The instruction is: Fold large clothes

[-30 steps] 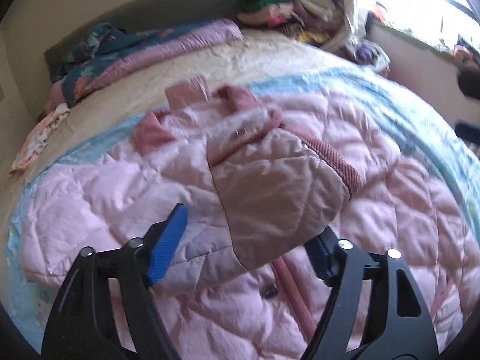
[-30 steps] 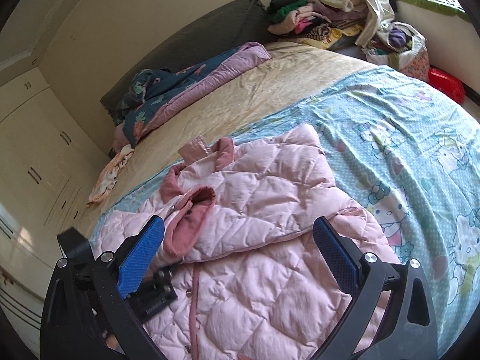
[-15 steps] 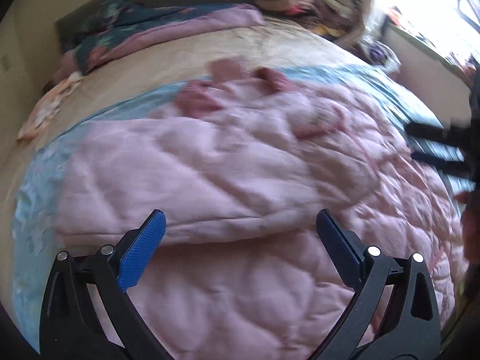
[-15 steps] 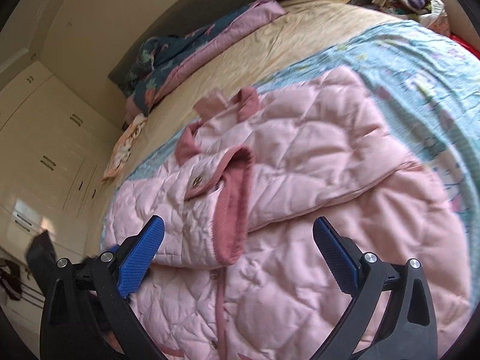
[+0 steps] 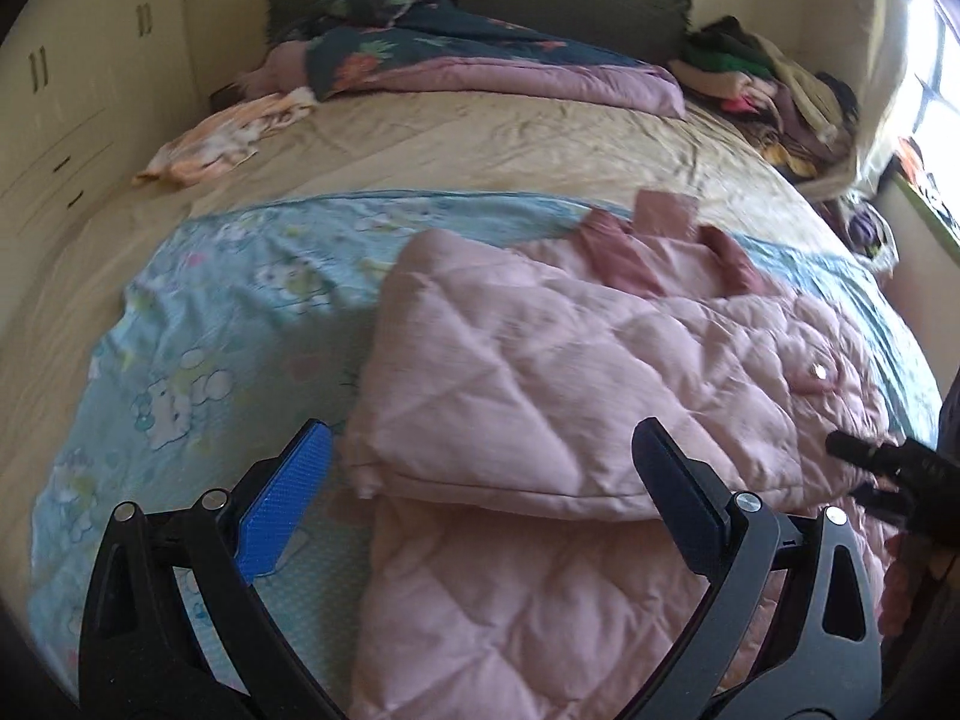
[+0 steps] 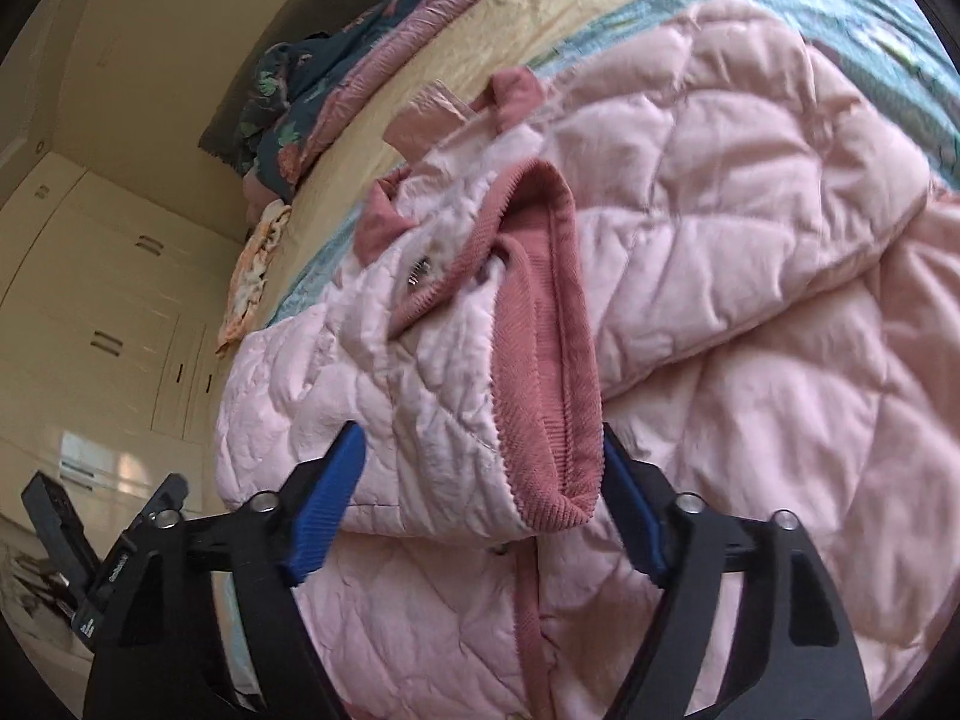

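Spread near the bed's foot edge on a pale-blue cartoon-print sheet [image 5: 198, 324], pink quilted jacket [image 5: 570, 372], its rose-ribbed cuffed sleeve [image 6: 480, 396] between the closing right gripper [image 6: 480, 504], left gripper [image 5: 480, 504] wide and empty, floral quilt [image 5: 468, 54] beyond.

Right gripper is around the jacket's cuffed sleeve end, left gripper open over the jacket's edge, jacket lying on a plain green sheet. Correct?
Not quite: the sheet is light blue with cartoon prints, not plain green, as the left wrist view shows. The rest holds: the right gripper is closing around the sleeve end, and the left gripper is open over the jacket edge.
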Demonstrator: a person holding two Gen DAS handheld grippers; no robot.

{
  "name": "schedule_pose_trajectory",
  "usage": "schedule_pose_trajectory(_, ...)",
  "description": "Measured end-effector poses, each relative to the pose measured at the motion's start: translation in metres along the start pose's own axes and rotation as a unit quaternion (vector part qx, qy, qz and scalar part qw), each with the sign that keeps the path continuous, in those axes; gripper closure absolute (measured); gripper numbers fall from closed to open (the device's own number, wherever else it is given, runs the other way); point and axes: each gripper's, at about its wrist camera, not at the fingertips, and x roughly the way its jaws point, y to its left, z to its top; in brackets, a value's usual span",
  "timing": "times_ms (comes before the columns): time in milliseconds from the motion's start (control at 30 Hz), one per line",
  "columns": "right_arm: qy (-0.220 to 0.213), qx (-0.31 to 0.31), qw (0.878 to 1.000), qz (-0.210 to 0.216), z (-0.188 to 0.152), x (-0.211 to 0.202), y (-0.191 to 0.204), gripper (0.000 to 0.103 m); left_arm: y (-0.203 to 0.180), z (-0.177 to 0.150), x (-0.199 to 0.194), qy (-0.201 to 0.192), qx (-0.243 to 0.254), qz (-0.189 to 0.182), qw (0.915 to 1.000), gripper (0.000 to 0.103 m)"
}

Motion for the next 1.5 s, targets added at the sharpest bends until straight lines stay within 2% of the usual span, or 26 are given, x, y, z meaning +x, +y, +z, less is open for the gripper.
schedule_pose_trajectory(200, -0.01, 0.014, 1.0, -0.013, -0.006, 0.006, -0.005, 0.057, 0.032, -0.002, -0.003, -0.005, -0.047, 0.011, 0.9988, 0.009)
schedule_pose_trajectory(267, -0.019, -0.006, 1.0, -0.009, -0.007, 0.003, 0.001, 0.073, 0.041, -0.002, -0.004, -0.007, -0.059, 0.013, 0.9982, 0.009)
schedule_pose_trajectory(367, -0.046, -0.057, 0.997, -0.014, -0.009, -0.004, 0.021, 0.083, 0.051, -0.002, -0.007, -0.009, -0.073, 0.015, 0.9972, 0.009)
schedule_pose_trajectory(500, -0.073, -0.125, 0.989, -0.019, -0.003, -0.02, 0.054, 0.085, 0.059, -0.001, -0.008, -0.01, -0.08, 0.019, 0.9966, 0.009)
schedule_pose_trajectory(667, -0.125, -0.215, 0.968, -0.014, 0.018, -0.059, 0.103, 0.086, 0.062, 0.004, -0.011, -0.012, -0.095, 0.008, 0.9953, 0.009)
schedule_pose_trajectory(833, -0.17, -0.254, 0.952, -0.003, 0.047, -0.099, 0.128, 0.086, 0.061, 0.014, -0.014, -0.019, -0.108, 0.0, 0.994, 0.009)
schedule_pose_trajectory(933, -0.186, -0.262, 0.947, -0.006, 0.065, -0.115, 0.132, 0.086, 0.059, 0.022, -0.016, -0.026, -0.117, -0.007, 0.9927, 0.009)
schedule_pose_trajectory(1167, -0.178, -0.235, 0.955, -0.034, 0.082, -0.113, 0.094, 0.086, 0.04, 0.035, -0.003, -0.018, -0.112, -0.028, 0.9931, 0.009)
schedule_pose_trajectory(1500, -0.159, -0.198, 0.965, -0.063, 0.068, -0.085, 0.042, 0.086, 0.001, 0.037, 0.022, -0.001, -0.082, -0.05, 0.9954, 0.009)
